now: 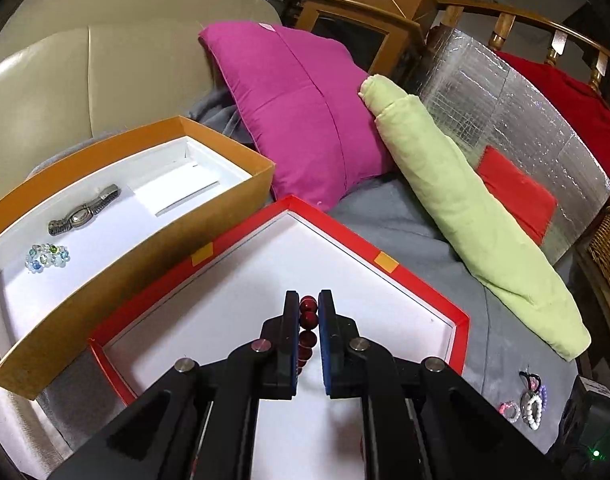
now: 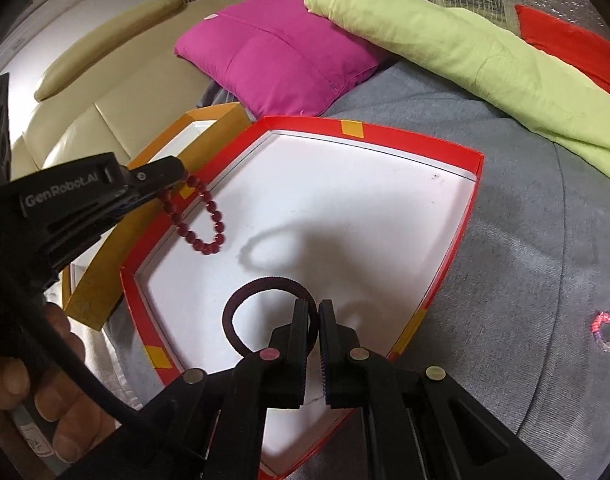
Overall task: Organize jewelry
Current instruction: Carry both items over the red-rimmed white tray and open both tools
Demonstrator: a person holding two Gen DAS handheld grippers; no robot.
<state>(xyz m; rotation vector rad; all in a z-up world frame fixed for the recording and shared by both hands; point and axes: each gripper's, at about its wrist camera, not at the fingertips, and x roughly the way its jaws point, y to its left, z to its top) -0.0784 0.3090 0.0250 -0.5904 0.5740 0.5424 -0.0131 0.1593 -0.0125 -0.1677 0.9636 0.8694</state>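
Observation:
My left gripper (image 1: 308,300) is shut on a dark red bead bracelet (image 1: 308,318) and holds it above the white floor of the red box (image 1: 421,284). In the right wrist view the left gripper (image 2: 177,172) shows at the left with the bracelet (image 2: 209,236) hanging from it over the red box (image 2: 457,256). My right gripper (image 2: 313,308) is shut on a dark ribbed hair band (image 2: 249,292), held over the same box. An orange box (image 1: 153,256) at the left holds a metal watch (image 1: 83,211) and a pale blue-green bead bracelet (image 1: 47,258).
A magenta cushion (image 1: 301,112) and a rolled green cloth (image 1: 477,216) lie behind the boxes on the grey blanket (image 1: 389,216). Small bead rings and bands (image 1: 529,400) lie on the blanket at right; one pink bead ring (image 2: 609,332) shows in the right view.

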